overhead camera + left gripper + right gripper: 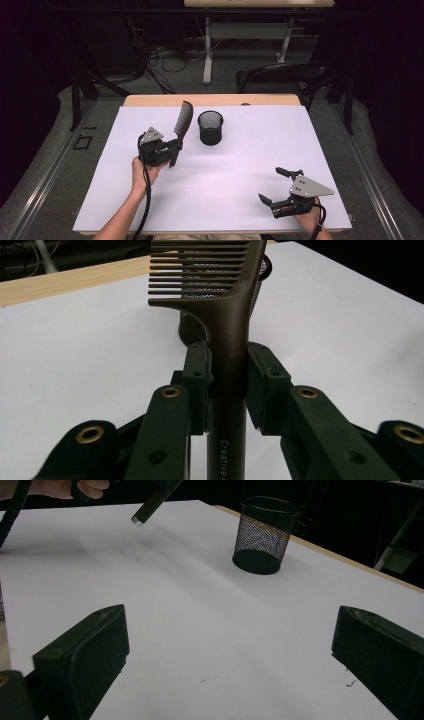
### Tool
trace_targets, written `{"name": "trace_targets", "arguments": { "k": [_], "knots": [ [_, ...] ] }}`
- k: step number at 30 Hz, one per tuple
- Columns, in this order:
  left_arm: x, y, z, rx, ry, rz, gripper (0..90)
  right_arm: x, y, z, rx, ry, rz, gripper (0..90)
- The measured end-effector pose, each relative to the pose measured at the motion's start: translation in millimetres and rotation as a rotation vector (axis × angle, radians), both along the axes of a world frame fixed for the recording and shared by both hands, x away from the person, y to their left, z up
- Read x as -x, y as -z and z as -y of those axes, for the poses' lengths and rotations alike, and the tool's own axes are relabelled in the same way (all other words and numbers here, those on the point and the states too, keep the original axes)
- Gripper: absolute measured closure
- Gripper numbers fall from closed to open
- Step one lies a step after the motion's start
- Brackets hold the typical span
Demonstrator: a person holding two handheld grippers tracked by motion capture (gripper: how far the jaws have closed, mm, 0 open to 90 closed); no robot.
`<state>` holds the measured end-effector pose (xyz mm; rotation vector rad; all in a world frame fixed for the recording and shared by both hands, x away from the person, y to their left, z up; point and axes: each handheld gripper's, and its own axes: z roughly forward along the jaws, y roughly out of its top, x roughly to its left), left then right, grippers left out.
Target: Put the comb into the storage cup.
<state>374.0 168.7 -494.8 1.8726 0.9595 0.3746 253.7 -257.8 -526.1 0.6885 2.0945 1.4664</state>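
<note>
A dark brown comb (183, 120) is held off the table, its toothed end pointing away toward the back. My left gripper (173, 148) is shut on the comb's handle (227, 390), with both pads pressed against it. A black mesh cup (210, 127) stands upright just right of the comb; in the left gripper view the mesh cup (192, 327) sits behind the comb. My right gripper (273, 186) rests near the front right of the table, open, with nothing between its jaws. The right gripper view shows the mesh cup (264, 535) far ahead and the comb's handle tip (146, 509) at upper left.
A white sheet (225, 175) covers the wooden table (150, 100). Beyond the far edge are a black chair (285, 75), a desk frame (245, 35) and cables on the floor (160, 55). The person's hand (145, 172) holds the left gripper.
</note>
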Motion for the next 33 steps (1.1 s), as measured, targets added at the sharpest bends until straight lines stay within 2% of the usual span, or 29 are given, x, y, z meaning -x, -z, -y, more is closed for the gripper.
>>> {"name": "trace_targets", "arguments": {
  "k": [7, 18, 33],
  "knots": [
    [0.4, -0.8, 1.1, 0.006, -0.002, 0.029, 72.7, -1.8, 1.8, 1.9, 0.005, 0.016, -0.013, 1.2],
    [4.2, -4.3, 5.7, 0.031, -0.006, 0.08, 72.7, -2.3, 2.5, 1.1, -0.005, 0.008, -0.018, 1.2],
    [2.7, -6.7, 12.4, 0.055, 0.013, 0.088, 72.7, -4.7, 4.7, 0.3, 0.003, 0.022, -0.028, 1.2]
  ]
}}
